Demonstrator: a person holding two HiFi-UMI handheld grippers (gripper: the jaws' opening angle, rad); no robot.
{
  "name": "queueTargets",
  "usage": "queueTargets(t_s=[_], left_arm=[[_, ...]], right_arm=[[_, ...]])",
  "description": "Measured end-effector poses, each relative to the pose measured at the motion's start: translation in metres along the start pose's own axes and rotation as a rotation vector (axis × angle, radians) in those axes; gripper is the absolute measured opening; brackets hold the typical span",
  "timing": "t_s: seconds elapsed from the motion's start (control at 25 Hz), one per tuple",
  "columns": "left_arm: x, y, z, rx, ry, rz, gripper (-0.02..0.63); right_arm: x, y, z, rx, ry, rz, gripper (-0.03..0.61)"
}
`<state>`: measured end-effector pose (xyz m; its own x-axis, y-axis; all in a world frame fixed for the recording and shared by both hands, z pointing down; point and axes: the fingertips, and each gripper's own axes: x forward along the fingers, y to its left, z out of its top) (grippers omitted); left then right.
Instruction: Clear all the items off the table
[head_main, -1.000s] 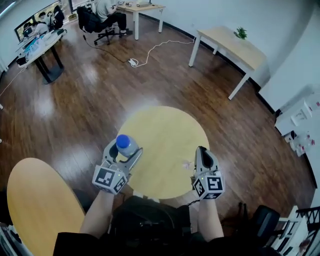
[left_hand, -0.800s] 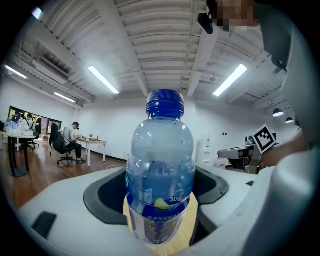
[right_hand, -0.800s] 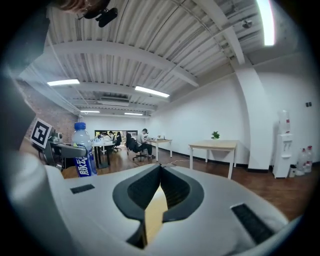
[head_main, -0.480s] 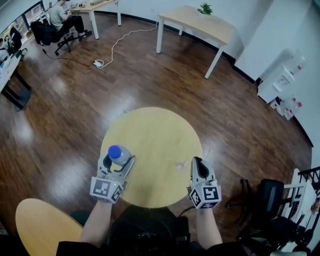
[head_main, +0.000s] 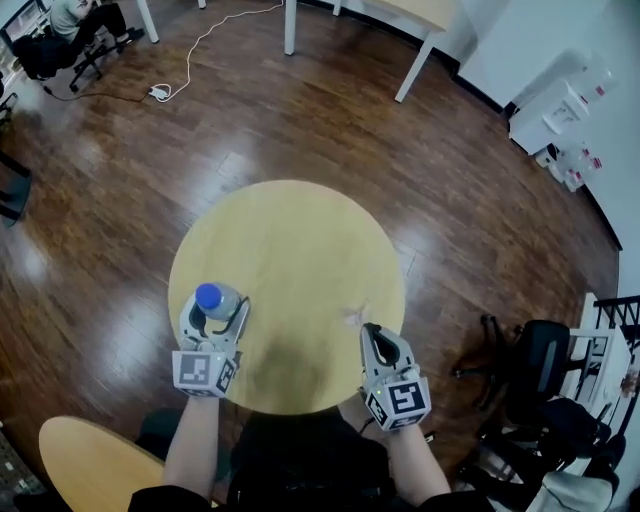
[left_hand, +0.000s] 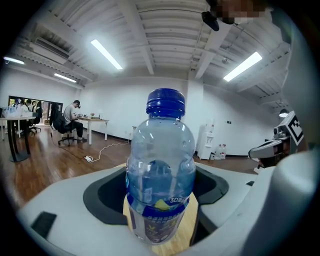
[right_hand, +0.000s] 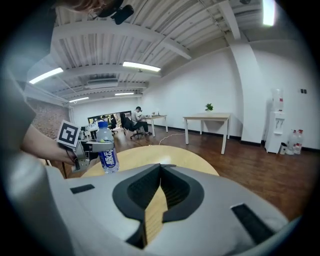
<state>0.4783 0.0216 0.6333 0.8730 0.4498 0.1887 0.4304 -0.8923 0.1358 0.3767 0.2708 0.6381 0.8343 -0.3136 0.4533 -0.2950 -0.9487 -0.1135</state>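
The left gripper (head_main: 214, 310) pinches an upright bottle (head_main: 210, 297) over the table's (head_main: 300, 240) left edge. The right gripper (head_main: 373, 333), jaws pressed together on nothing, hovers at the table's near right edge.

Two hand-held grippers reach over a round wooden tabletop (head_main: 290, 240), seen from steeply above. The left hand-held gripper (head_main: 214, 304), at the tabletop's near left edge, clasps an upright clear water bottle (head_main: 222, 300) with a blue cap between its jaws. The right hand-held gripper (head_main: 373, 330), near the right edge, has its jaws drawn together with nothing in them. Dark wood floor (head_main: 120, 200) surrounds the tabletop. A second round table (head_main: 95, 465) sits at lower left, a black chair (head_main: 545, 360) stands at right, and a white power strip (head_main: 160, 93) lies at top left.
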Motion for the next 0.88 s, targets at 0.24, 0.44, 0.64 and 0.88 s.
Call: queueTargets(t_s=[0.24,0.44,0.64,0.88], left_arm=[[0.003,-0.005,-0.019,0.033,-0.019,0.04,0.367],[-0.001,-0.011,-0.027,0.039,-0.004,0.037,0.368],[0.002,-0.01,-0.024,0.062,0.017,0.052,0.396],[-0.008,-0.02,0.0,0.088,-0.023,0.045,0.43]], right_arm=[[-0.001,-0.017,-0.026,0.02,0.062,-0.014,0.005],[0.003,-0.013,-0.034,0.022,0.085,0.016,0.005],[0.011,-0.001,-0.017,0.004,0.056,0.061,0.005],[0.003,0.002,-0.004,-0.046,0.026,0.07,0.005]])
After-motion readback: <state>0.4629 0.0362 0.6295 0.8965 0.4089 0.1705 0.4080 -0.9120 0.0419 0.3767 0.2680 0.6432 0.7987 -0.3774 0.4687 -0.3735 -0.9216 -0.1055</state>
